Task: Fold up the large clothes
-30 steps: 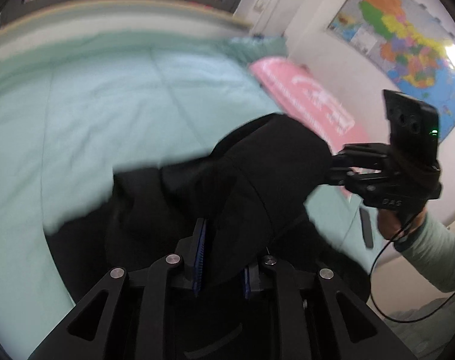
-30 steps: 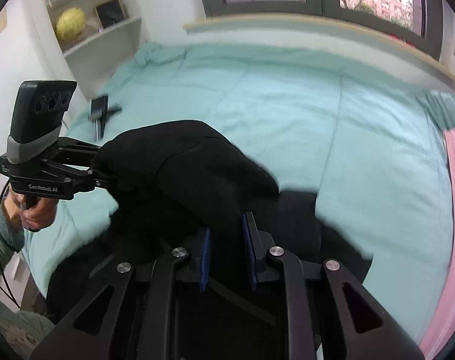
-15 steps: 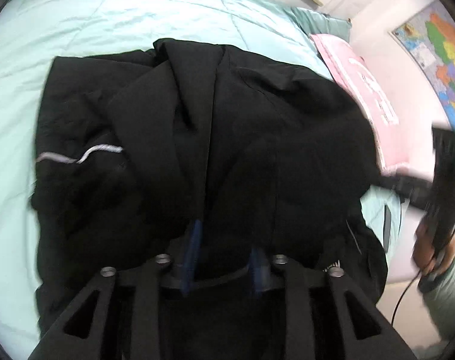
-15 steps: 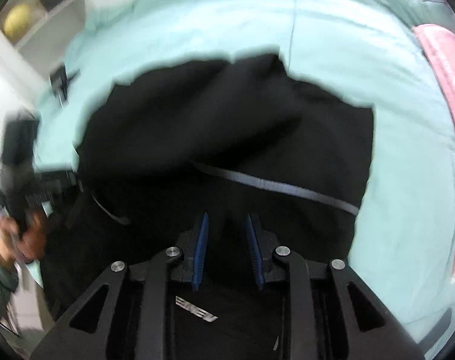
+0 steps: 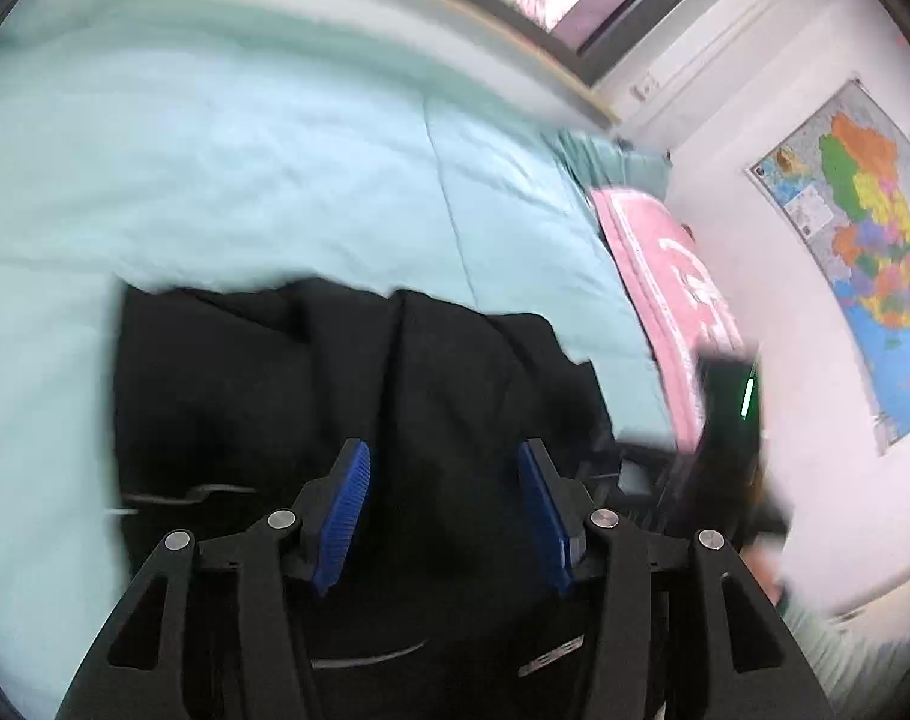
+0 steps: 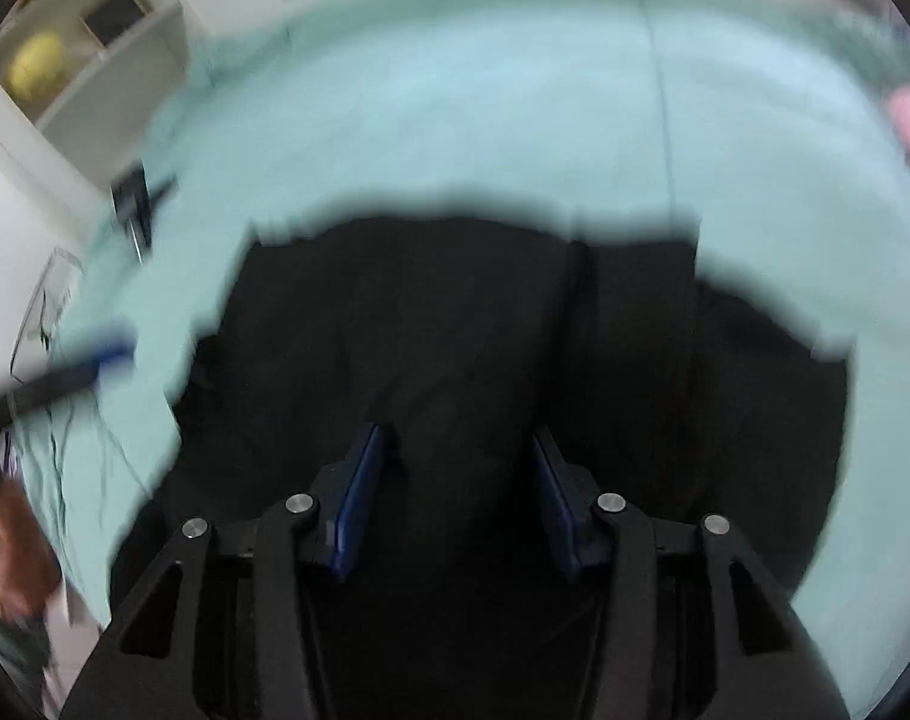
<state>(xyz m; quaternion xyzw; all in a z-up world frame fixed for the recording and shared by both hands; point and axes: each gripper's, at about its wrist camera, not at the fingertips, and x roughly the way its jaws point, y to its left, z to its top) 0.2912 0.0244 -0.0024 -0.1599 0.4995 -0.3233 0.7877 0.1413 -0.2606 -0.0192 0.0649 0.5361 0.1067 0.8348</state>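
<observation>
A large black garment (image 5: 335, 384) lies in a folded heap on the pale green bed (image 5: 215, 168); it also shows in the right wrist view (image 6: 455, 330). My left gripper (image 5: 443, 510) is open just above the garment's near part, with nothing between its blue pads. My right gripper (image 6: 458, 492) is open too, over the garment's near edge and empty. The right gripper shows blurred at the right of the left wrist view (image 5: 725, 420). The left gripper shows as a blurred streak at the left of the right wrist view (image 6: 65, 372).
A pink pillow (image 5: 665, 276) lies at the bed's right side by a wall with a coloured map (image 5: 863, 228). Windows run behind the bed. A white shelf (image 6: 95, 48) with a yellow ball stands left. A small dark object (image 6: 134, 198) lies on the bed's left edge.
Both grippers have opened and let go of the black garment, which now lies on the bed. Both have pulled back and tilted up; the views are motion-blurred.
</observation>
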